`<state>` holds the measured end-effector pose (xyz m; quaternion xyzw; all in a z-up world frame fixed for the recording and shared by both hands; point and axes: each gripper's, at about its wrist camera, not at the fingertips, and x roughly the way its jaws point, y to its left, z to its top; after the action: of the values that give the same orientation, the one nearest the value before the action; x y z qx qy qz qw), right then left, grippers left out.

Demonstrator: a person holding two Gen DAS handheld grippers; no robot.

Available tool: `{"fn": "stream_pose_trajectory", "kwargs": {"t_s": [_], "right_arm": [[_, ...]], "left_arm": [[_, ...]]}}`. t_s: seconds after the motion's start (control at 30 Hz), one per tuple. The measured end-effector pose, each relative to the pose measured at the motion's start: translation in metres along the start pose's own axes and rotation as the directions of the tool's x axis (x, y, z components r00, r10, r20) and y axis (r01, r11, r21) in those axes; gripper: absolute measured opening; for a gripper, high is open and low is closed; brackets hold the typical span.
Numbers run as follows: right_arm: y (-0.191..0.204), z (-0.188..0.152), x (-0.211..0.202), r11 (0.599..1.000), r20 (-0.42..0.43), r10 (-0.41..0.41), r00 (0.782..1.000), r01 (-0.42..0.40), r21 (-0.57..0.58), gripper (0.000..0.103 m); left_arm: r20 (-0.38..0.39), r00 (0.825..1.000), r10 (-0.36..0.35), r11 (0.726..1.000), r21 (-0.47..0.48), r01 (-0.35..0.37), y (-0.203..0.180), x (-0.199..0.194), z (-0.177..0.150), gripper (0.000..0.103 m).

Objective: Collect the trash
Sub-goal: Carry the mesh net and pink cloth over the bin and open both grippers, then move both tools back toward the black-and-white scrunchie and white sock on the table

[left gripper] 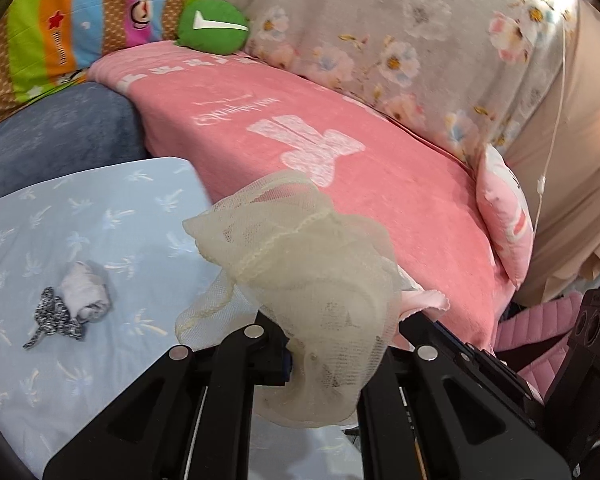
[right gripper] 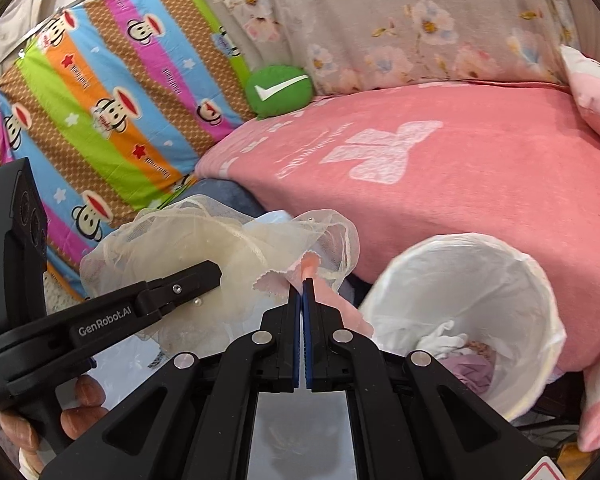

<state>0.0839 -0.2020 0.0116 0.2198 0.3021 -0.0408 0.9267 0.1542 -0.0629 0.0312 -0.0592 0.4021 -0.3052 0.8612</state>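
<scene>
Right wrist view: my right gripper [right gripper: 302, 280] pinches pink cloth [right gripper: 320, 276], left gripper [right gripper: 216, 274] clamps mesh [right gripper: 172, 240]; carrying; next, release over bin [right gripper: 532, 280].

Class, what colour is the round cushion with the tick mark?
The round cushion is green with a white tick, clearest in the right wrist view.

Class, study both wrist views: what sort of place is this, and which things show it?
Probably a home living room or bedroom: a sofa or bed under a pink blanket, a cartoon-monkey striped sheet hung behind, a green round cushion, and a lined waste bin.
</scene>
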Motion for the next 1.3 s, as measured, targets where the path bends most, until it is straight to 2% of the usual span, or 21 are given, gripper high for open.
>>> {"fn": "stream_pose_trajectory", "kwargs": {"t_s": [0.53, 0.6, 0.73, 0.77, 0.9, 1.03, 1.3], "right_arm": [[-0.078, 0.003, -0.021, 0.989, 0.026, -0.102, 0.994, 0.098, 0.108, 0.002], [-0.084, 0.003, -0.022, 0.988, 0.026, -0.108, 0.994, 0.104, 0.116, 0.002], [-0.092, 0.005, -0.022, 0.985, 0.026, -0.117, 0.993, 0.113, 0.127, 0.002], [-0.093, 0.005, -0.021, 0.985, 0.026, -0.118, 0.993, 0.114, 0.129, 0.001], [-0.095, 0.005, -0.019, 0.985, 0.023, -0.122, 0.992, 0.119, 0.127, 0.002], [-0.094, 0.006, -0.016, 0.985, 0.022, -0.121, 0.992, 0.117, 0.126, 0.008], [-0.086, 0.006, -0.010, 0.987, 0.019, -0.109, 0.994, 0.106, 0.118, 0.014]], "left_arm": [[-0.126, 0.989, -0.074, 0.992, 0.097, 0.086, -0.069, 0.047, -0.015, 0.010], [-0.137, 0.987, -0.079, 0.990, 0.104, 0.094, -0.075, 0.051, -0.015, 0.019], [-0.111, 0.991, -0.076, 0.990, 0.112, 0.089, -0.083, 0.050, -0.012, 0.052], [-0.102, 0.992, -0.077, 0.990, 0.112, 0.088, -0.084, 0.049, -0.012, 0.054], [-0.094, 0.993, -0.071, 0.991, 0.107, 0.081, -0.083, 0.050, -0.011, 0.057], [-0.088, 0.995, -0.050, 0.994, 0.090, 0.058, -0.077, 0.051, -0.010, 0.063], [-0.082, 0.996, -0.033, 0.997, 0.071, 0.038, -0.066, 0.049, -0.010, 0.063]]}}
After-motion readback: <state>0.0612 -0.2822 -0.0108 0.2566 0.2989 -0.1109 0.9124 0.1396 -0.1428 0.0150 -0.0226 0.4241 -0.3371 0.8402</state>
